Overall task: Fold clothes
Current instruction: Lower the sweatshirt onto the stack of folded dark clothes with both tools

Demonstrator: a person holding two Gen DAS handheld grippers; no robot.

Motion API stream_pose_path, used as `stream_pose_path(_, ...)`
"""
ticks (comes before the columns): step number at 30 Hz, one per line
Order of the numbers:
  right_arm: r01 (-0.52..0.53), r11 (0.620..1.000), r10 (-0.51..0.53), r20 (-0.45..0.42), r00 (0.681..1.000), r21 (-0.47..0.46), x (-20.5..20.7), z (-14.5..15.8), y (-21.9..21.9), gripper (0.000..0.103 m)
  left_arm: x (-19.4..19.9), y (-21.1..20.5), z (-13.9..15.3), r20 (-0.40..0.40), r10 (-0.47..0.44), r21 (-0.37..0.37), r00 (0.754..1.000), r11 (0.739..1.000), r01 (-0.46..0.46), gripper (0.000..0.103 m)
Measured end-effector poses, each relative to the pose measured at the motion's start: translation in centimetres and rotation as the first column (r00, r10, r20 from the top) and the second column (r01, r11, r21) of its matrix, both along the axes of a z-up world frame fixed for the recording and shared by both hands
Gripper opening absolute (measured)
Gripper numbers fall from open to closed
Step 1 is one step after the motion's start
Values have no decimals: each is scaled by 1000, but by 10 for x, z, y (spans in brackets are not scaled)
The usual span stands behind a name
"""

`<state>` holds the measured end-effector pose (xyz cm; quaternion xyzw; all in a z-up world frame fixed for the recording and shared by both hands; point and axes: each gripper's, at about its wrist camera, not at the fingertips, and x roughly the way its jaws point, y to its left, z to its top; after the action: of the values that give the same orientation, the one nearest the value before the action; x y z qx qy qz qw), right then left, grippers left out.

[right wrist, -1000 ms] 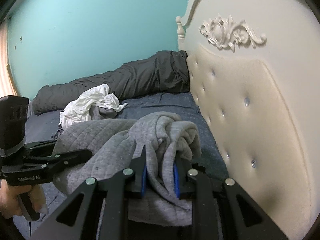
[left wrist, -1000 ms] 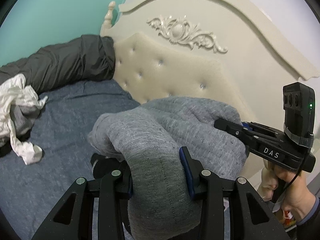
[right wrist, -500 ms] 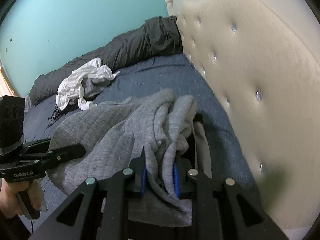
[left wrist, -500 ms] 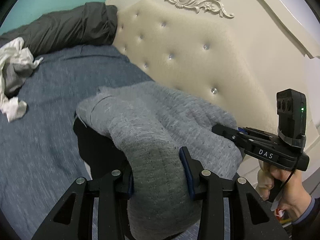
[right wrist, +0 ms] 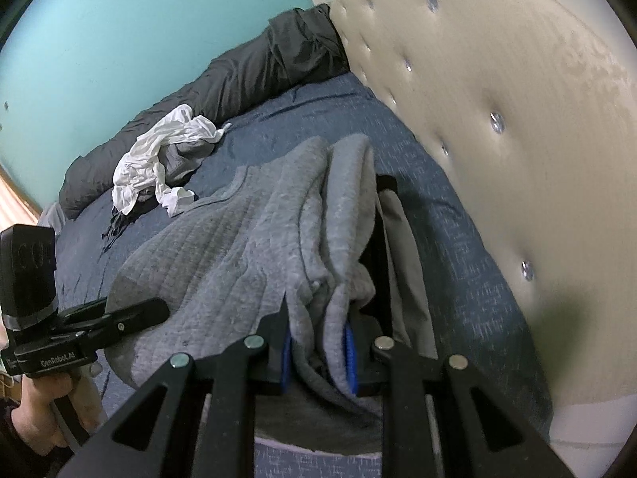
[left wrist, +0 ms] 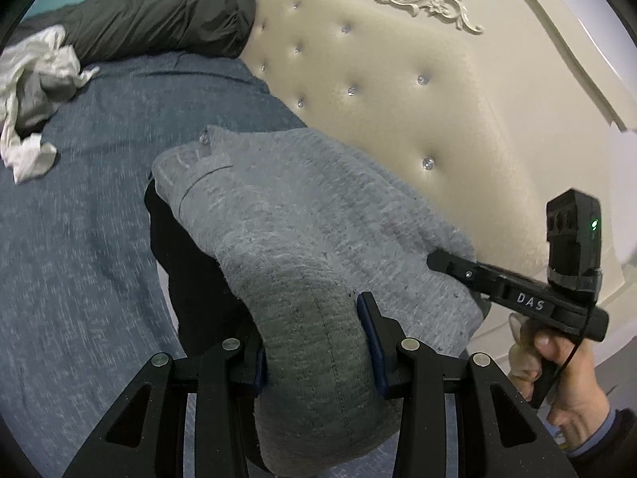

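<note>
Grey sweater (left wrist: 302, 231), bunched, gripped at either end by left gripper (left wrist: 318, 342) and right gripper (right wrist: 318, 342) above the bed (left wrist: 79, 239); thick folds may slip free.

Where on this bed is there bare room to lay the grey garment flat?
Bare blue bedspread lies between the white crumpled clothes, the dark duvet and the headboard. Crowded: the far-left corner, and near the tongs where the grey garment hangs.
</note>
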<state>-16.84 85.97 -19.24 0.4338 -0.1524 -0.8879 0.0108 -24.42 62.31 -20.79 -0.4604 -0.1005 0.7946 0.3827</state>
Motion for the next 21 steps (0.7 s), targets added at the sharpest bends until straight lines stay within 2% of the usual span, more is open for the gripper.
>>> stream_pose_path(6,12,1000,-11,40,999,-23,1,-5,6,20,-1,-6,-12,70,12,38,997,999,-15,42)
stream_pose_path(11,31,998,-27,83,996,-47,4,-23,14,20,-2,-18,-32,145,18,98,989,995,-33,45)
stream_pose_path(16,45,995,-39,68,997,-91,11,-36,17,24,-3,-32,-53,222,19,160,975,986,-56,51)
stream_pose_path(18,53,994,-48,56,997,-92,13,-37,19,25,-1,-36,-49,213,22,166,977,984,-58,51)
stream_pose_path(21,58,996,-57,20,998,-67,20,-31,18,30,5,-44,-32,150,37,146,988,987,-59,51)
